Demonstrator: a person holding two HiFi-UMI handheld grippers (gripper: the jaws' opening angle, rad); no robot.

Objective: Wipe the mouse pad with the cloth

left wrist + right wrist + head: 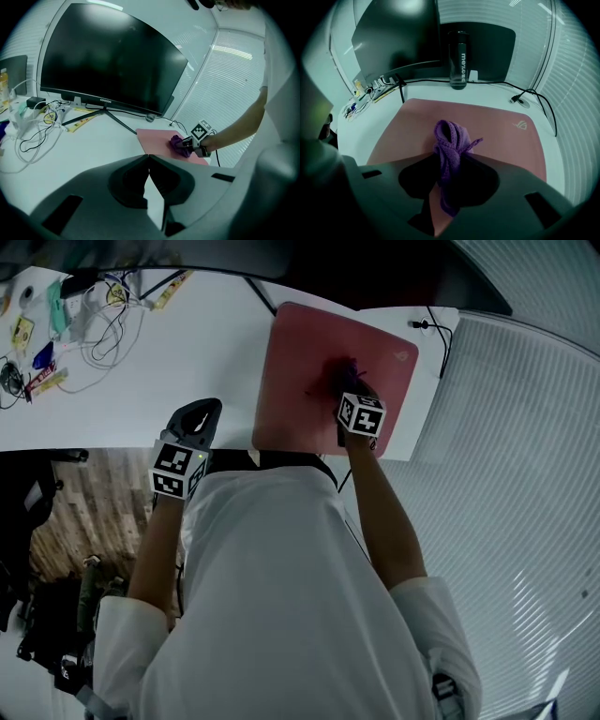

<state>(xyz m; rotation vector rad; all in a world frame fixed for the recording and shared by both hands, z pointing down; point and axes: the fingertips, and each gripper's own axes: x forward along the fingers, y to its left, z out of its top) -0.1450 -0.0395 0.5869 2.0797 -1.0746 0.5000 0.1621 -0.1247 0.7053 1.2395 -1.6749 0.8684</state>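
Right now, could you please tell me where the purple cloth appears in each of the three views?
Head view: the purple cloth is at upper centre, on the pink mouse pad, at the right gripper tips.
Left gripper view: the cloth is small, right of centre.
Right gripper view: the cloth is at centre, clamped between the jaws.
Shared landmark: the pink mouse pad.

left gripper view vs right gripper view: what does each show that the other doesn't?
Left gripper view only: the left gripper, jaws shut on nothing; the right gripper from outside, with the person's forearm. Right gripper view only: the black bottle behind the mouse pad, the pad's corner logo, the right jaws clamped on the purple cloth. Both: the mouse pad, the purple cloth on it, the white desk.
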